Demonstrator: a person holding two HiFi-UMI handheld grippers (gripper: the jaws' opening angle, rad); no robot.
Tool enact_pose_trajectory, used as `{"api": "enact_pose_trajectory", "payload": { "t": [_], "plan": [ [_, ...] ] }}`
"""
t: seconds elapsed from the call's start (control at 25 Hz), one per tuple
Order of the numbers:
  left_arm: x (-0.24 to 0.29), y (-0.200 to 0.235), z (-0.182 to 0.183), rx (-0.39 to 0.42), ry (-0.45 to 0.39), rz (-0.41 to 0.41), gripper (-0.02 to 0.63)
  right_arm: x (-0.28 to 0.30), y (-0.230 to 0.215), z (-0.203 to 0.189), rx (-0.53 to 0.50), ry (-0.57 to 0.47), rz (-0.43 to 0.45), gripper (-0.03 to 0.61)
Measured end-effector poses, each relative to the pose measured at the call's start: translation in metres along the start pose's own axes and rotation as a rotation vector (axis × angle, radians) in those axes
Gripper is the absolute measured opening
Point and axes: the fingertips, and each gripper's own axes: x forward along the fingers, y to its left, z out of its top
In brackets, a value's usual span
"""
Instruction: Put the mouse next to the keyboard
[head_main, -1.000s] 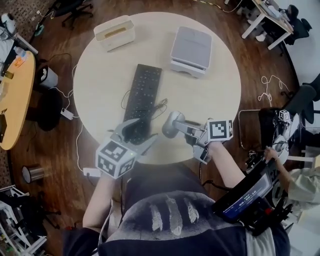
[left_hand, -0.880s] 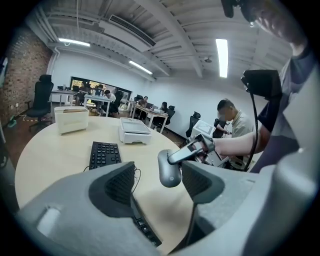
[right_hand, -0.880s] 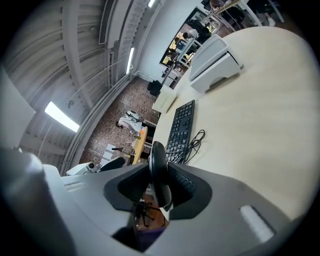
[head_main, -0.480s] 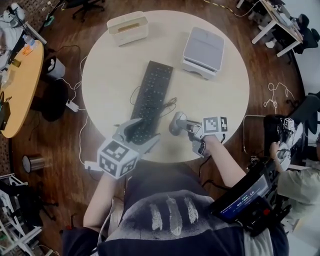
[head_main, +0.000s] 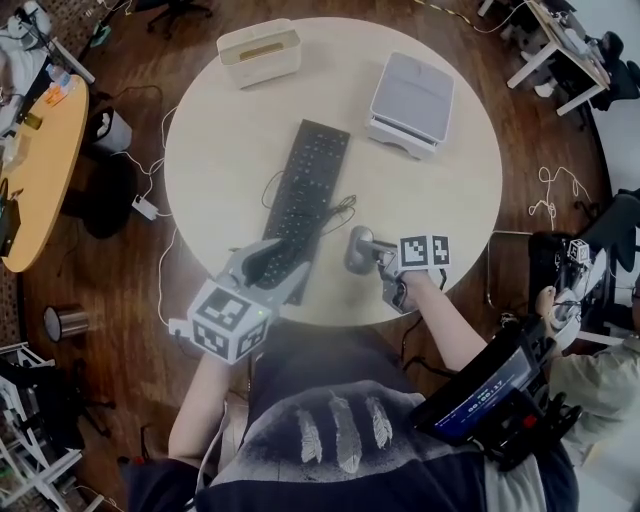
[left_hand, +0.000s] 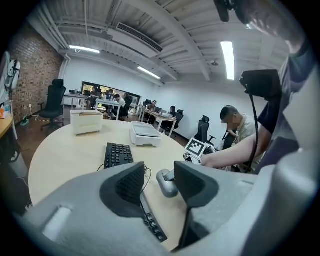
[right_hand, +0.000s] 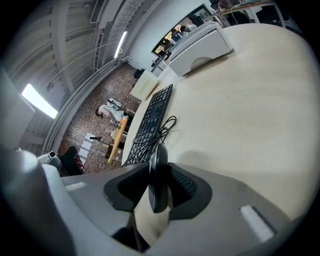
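A black keyboard (head_main: 312, 200) lies at a slant in the middle of the round table (head_main: 440, 190). Its thin cable (head_main: 337, 212) is coiled beside it. My right gripper (head_main: 372, 254) is shut on the grey mouse (head_main: 354, 247), just right of the keyboard's near end. In the right gripper view the mouse (right_hand: 158, 175) stands edgewise between the pads, with the keyboard (right_hand: 150, 117) ahead. My left gripper (head_main: 278, 268) hovers over the keyboard's near end. Its jaws are closing, with nothing pressed between them (left_hand: 159, 181). Past them show the keyboard (left_hand: 118, 154) and the mouse (left_hand: 166, 183).
A cream box with a slot (head_main: 259, 52) sits at the table's far edge. A flat grey-white case (head_main: 411, 103) lies at the far right. The table's near edge is just under both grippers. A wooden side table (head_main: 35, 180) stands left, and a seated person (head_main: 590, 340) is on the right.
My left gripper's jaws stand narrower than before. The right gripper still holds the mouse at about the same spot beside the keyboard's near end.
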Motion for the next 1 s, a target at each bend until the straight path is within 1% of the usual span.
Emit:
{"api": "enact_pose_trajectory", "payload": {
  "t": [0.12, 0.2, 0.32, 0.44, 0.64, 0.8, 0.88, 1.0],
  "plan": [
    [0.000, 0.002, 0.001, 0.003, -0.009, 0.010, 0.098, 0.001, -0.002, 0.002, -0.007, -0.018, -0.010, 0.117],
    [0.000, 0.006, 0.002, 0.002, -0.015, 0.027, 0.000, 0.001, -0.005, 0.004, -0.020, -0.035, -0.028, 0.123],
    [0.001, 0.013, 0.004, -0.013, -0.026, 0.056, 0.000, -0.001, -0.014, 0.009, -0.034, -0.070, -0.075, 0.141],
    [0.001, 0.016, 0.007, -0.017, -0.030, 0.065, 0.000, -0.001, -0.016, 0.010, -0.047, -0.087, -0.090, 0.147],
    [0.000, 0.022, 0.005, -0.025, -0.022, 0.071, 0.000, -0.002, -0.021, 0.012, -0.093, -0.087, -0.139, 0.160],
    [-0.001, 0.028, 0.006, -0.030, -0.022, 0.068, 0.000, -0.008, -0.032, 0.012, -0.114, -0.087, -0.203, 0.167],
    [-0.001, 0.030, 0.009, -0.020, -0.024, 0.062, 0.000, -0.008, -0.036, 0.013, -0.103, -0.098, -0.214, 0.175],
    [0.000, 0.030, 0.014, 0.000, -0.025, 0.050, 0.000, -0.007, -0.037, 0.013, -0.052, -0.126, -0.194, 0.176]
  ]
}}
